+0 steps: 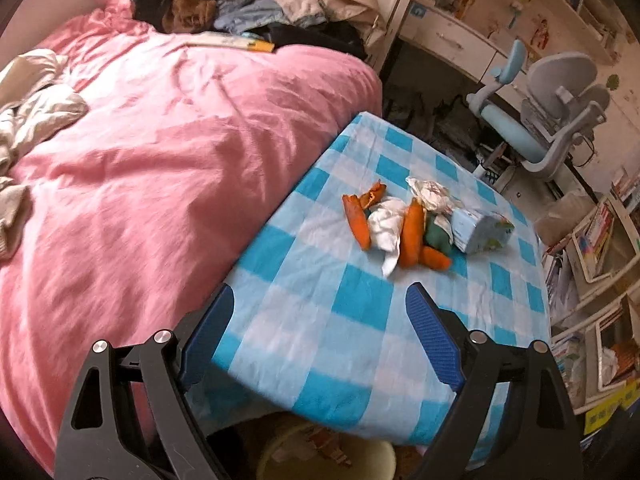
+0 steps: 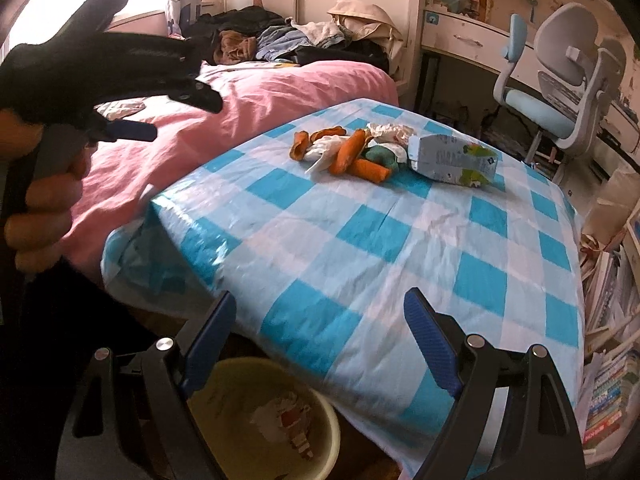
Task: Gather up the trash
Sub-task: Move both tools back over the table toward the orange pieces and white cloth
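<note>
A small heap of trash lies on the blue-checked table (image 1: 360, 312): orange peel pieces (image 1: 412, 236), crumpled white tissue (image 1: 386, 224), a green scrap (image 1: 438, 234) and a pale blue carton (image 1: 482, 232). The same heap shows in the right wrist view, with peels (image 2: 346, 152) and carton (image 2: 452, 158) on the table (image 2: 360, 248). My left gripper (image 1: 320, 300) is open and empty above the table's near edge. My right gripper (image 2: 320, 308) is open and empty at the near edge. A yellow bin (image 2: 324, 412) with trash inside stands below the table.
A bed with a pink cover (image 1: 140, 160) runs along the table's left side, with clothes piled at its head (image 1: 248, 8). A grey-blue desk chair (image 1: 552, 120) and a desk stand beyond. Bookshelves (image 1: 600, 248) line the right. The bin rim (image 1: 384, 450) shows below.
</note>
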